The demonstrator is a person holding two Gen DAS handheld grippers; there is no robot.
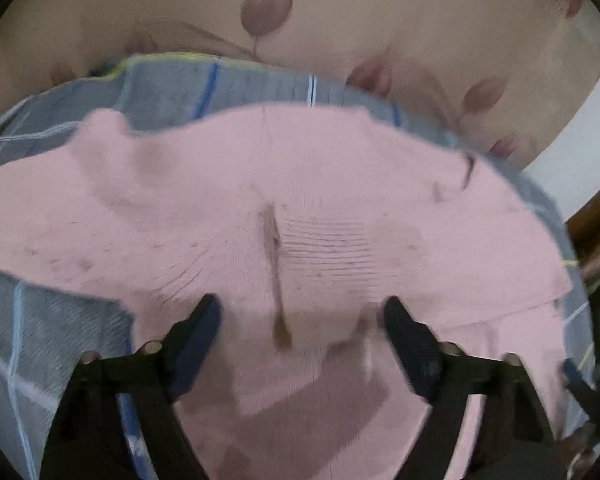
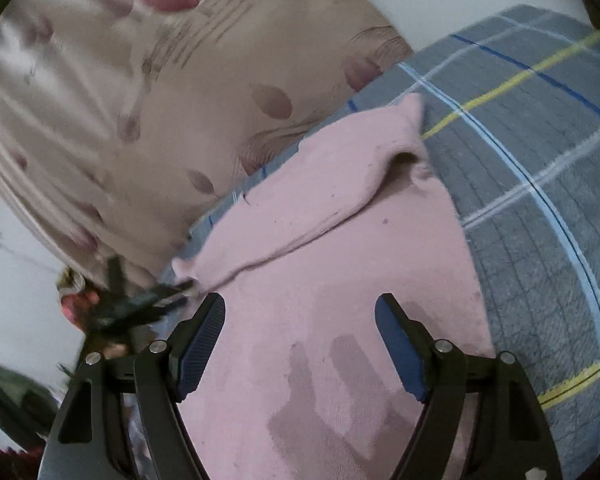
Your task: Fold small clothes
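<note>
Pink garment (image 1: 228, 200) on a grey blanket (image 2: 540, 184) checked blue, white and yellow; beyond the blanket, beige leaf-print bedding (image 1: 380, 20)

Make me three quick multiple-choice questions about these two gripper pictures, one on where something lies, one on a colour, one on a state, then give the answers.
1. What does the pink garment lie on?
A. a grey checked cloth
B. a wooden floor
C. a metal tray

2. What colour are the pads on the fingers?
A. red
B. blue
C. white

3. How do the fingers of the left gripper stand?
A. shut tight on a sock
C. apart, with nothing pinched
B. clamped on the cloth's edge

Answers:
1 A: the grey checked cloth with blue, white and yellow lines shows on both sides of the garment.
2 B: both views show dark blue ribbed pads on black arms.
3 C: a wide gap shows between them, with the garment lying below it.
</note>
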